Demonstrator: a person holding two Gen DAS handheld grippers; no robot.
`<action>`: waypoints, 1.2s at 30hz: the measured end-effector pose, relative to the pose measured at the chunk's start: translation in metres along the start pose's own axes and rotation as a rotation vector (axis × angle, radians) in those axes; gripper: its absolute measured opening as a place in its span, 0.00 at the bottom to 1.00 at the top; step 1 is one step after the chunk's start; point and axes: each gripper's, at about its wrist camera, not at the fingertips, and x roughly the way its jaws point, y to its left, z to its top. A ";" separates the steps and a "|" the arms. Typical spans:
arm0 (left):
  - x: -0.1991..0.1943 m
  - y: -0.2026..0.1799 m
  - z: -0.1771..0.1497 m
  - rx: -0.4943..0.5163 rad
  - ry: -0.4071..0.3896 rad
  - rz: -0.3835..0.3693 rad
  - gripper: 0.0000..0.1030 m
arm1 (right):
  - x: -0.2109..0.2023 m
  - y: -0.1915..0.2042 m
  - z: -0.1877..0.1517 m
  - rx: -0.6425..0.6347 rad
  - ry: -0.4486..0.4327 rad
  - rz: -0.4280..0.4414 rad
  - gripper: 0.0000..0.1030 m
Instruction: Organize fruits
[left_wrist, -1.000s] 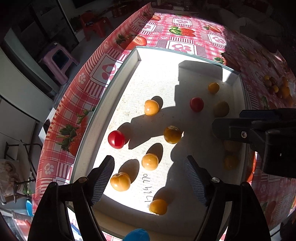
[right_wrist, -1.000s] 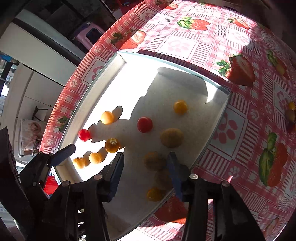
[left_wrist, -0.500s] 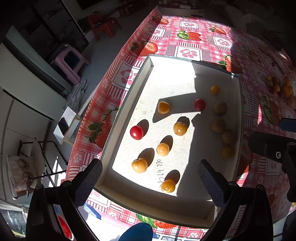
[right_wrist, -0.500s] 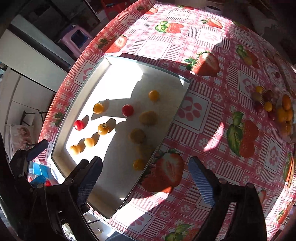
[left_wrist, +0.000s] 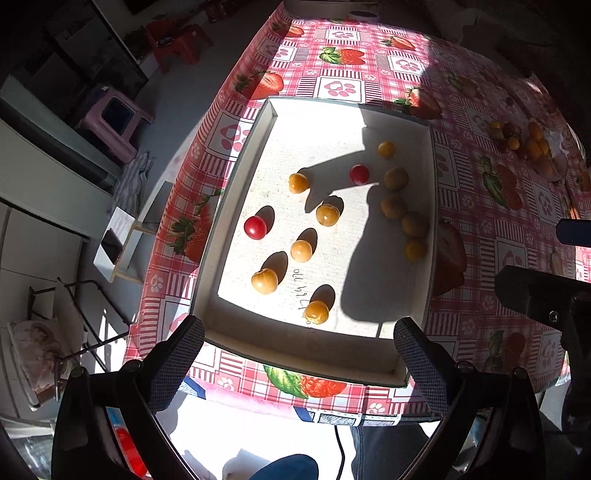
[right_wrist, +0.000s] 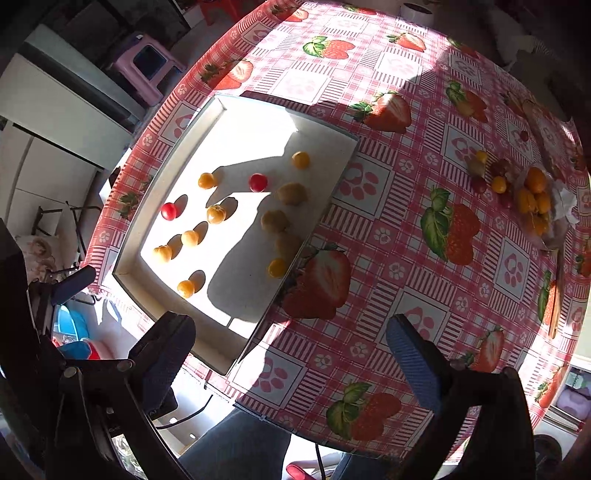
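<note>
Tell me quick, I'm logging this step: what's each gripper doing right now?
Left gripper: open, holding nothing, above the tray's near edge.
Right gripper: open, holding nothing, over the tablecloth.

Home: strawberry tablecloth (right_wrist: 388, 229), plastic stool (right_wrist: 149, 68)

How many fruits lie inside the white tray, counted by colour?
In the white tray:
Red fruits: 2, one near the left wall and one further back.
Yellow-orange fruits: 7, first of them front left.
Dull brownish-green fruits in the shade: 3, first by the right wall.
Total: 12
</note>
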 end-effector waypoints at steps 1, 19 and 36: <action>-0.003 0.001 -0.001 0.002 -0.002 0.002 1.00 | -0.002 0.001 -0.001 -0.005 -0.001 -0.009 1.00; -0.028 -0.010 -0.005 0.064 -0.013 -0.003 1.00 | -0.026 0.010 -0.004 -0.061 -0.051 -0.064 1.00; -0.033 -0.010 -0.002 0.068 -0.024 0.002 1.00 | -0.033 0.013 -0.003 -0.080 -0.071 -0.073 1.00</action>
